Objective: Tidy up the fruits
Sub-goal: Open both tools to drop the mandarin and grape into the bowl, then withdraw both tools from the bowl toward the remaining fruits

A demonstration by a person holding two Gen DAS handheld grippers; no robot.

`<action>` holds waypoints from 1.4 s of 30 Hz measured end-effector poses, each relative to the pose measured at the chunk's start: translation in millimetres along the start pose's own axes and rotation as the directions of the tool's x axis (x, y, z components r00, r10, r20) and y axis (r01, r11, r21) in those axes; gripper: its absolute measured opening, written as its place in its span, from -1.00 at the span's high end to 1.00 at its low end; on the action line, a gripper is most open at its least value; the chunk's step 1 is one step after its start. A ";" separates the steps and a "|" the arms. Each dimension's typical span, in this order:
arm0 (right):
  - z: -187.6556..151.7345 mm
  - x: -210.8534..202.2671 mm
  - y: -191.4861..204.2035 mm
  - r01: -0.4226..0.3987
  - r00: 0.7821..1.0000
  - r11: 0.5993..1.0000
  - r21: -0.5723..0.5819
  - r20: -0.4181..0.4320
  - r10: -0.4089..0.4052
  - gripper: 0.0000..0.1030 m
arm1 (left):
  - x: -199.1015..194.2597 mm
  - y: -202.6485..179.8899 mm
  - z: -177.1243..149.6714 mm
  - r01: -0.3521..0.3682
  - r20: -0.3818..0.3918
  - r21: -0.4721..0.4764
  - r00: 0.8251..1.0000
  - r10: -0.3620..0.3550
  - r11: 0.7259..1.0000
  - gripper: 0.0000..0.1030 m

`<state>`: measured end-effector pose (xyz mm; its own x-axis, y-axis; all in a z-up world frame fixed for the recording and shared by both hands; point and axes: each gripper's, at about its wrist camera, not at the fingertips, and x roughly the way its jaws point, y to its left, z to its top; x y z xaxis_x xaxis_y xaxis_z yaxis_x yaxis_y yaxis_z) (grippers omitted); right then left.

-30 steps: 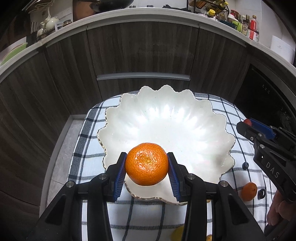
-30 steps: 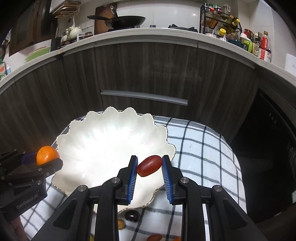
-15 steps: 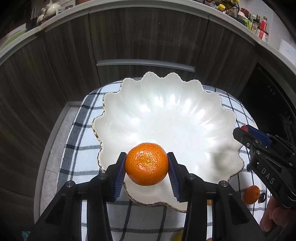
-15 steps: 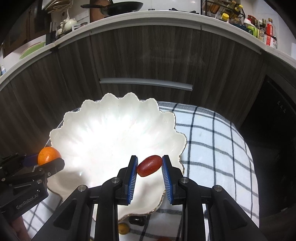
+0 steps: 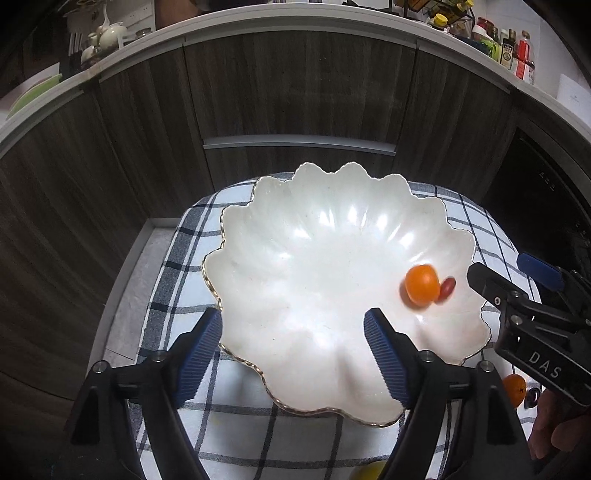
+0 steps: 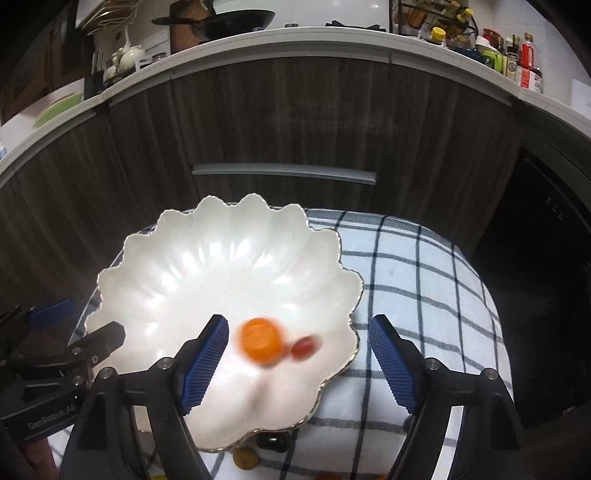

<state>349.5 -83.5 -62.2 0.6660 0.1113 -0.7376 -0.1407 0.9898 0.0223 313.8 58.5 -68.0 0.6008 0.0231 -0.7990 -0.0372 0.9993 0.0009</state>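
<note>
Now both hand-held grippers, left [image 5: 293, 350] and right [image 6: 297, 360], gape wide and empty, mandarin [image 5: 422, 284] and red fruit [image 5: 447, 287] in bowl [image 5: 258, 236] at right-centre; next, probably fetch loose fruit [image 6: 246, 458] at bottom edge.

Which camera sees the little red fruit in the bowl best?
The left wrist view: the small oval red fruit looks fairly sharp there, beside the round orange tangerine in the scalloped white bowl. The right wrist view shows it only as a blurred red smear.

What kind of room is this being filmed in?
Most likely a home kitchen. A frying pan and a teapot sit on the countertop, sauce bottles stand at its right end, and dark wood cabinets run beneath it.
</note>
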 end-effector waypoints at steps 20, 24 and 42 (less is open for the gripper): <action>-1.8 -23.6 -9.8 0.032 0.999 0.999 0.024 0.032 -0.033 -0.60 | -21.0 -7.4 -2.2 0.010 0.033 0.012 0.999 -0.010 1.000 -0.70; -3.8 -30.7 -12.2 0.037 0.998 0.999 0.028 0.042 -0.038 -0.60 | -25.7 -9.7 -3.4 0.016 0.036 0.010 0.999 -0.016 1.000 -0.70; -27.6 -62.4 -32.5 0.057 0.996 0.996 0.067 0.060 -0.061 -0.60 | -55.4 -29.5 -21.0 0.021 0.088 0.032 0.996 -0.024 0.999 -0.70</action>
<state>292.3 -125.1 -35.5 0.7163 0.0557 -0.6955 -0.0527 0.9983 0.0257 264.8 27.1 -36.4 0.6694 0.0020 -0.7429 0.0008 1.0000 0.0034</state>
